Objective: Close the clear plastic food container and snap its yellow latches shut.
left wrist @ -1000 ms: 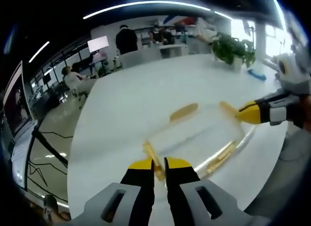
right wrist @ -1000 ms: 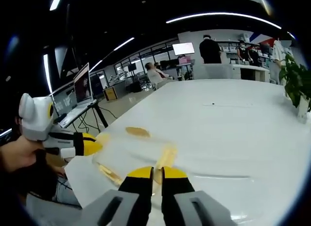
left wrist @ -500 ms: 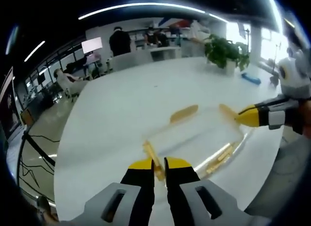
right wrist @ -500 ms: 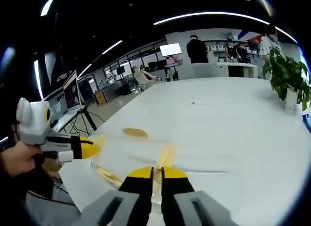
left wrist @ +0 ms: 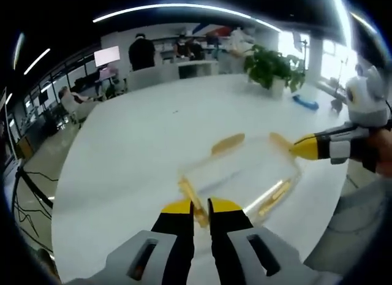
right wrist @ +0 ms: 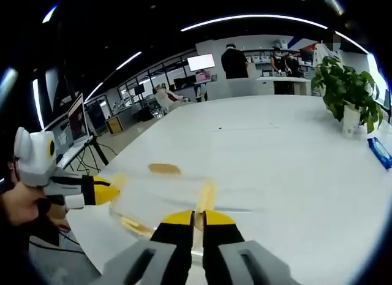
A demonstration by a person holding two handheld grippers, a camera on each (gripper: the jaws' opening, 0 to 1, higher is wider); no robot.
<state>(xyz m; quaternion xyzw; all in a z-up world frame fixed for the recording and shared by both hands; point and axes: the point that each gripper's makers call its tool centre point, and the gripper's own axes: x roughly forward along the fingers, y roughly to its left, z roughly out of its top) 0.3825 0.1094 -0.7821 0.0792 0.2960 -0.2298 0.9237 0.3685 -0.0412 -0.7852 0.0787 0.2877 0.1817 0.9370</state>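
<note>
Gripping of the container at two opposite ends is observed. In the left gripper view, the left gripper rises from the bottom centre with its yellow-tipped jaws pressed nearly together on a yellow latch at the near end of the clear plastic food container. The container is seen just right of frame centre, over the near edge of the white table. Its lid appears to be on top, though transparency makes this hard to confirm. A second yellow latch is seen on its upper side, and a third along its lower right side. The right gripper enters from the right edge, held by a hand, its yellow tips closed on the latch at the container's far end.

In the right gripper view, the right gripper sits at bottom centre, jaws narrowly pinched on a yellow latch. The container lies lower left of centre. The left gripper comes in from the left edge, tips meeting the container's end.

A potted plant stands at upper right of the left gripper view. A blue object lies at the right edge of the right gripper view. People stand at a counter in the upper background.
</note>
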